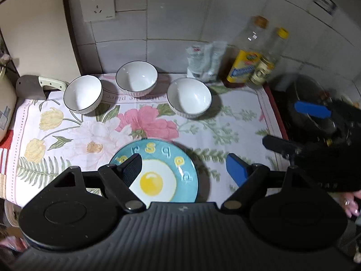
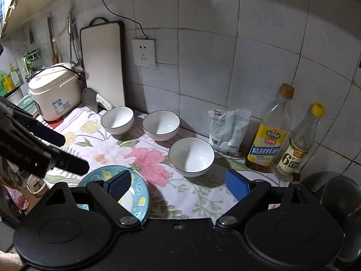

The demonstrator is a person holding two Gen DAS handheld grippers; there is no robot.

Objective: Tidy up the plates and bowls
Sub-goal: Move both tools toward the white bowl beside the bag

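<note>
Overhead, both grippers hover above a floral cloth on a kitchen counter. Left gripper has its fingers spread wide over a blue plate with a fried-egg design at the cloth's near edge, holding nothing. Right gripper is equally wide open and empty, near the plate's right. Three white bowls sit farther back: left bowl, middle bowl, right bowl, all apart. Two bottles stand far right by the tiled wall.

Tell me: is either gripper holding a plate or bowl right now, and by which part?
Nothing is held. The left gripper hovers open above the blue egg plate; the right gripper is open over the cloth. All three bowls sit untouched.
</note>
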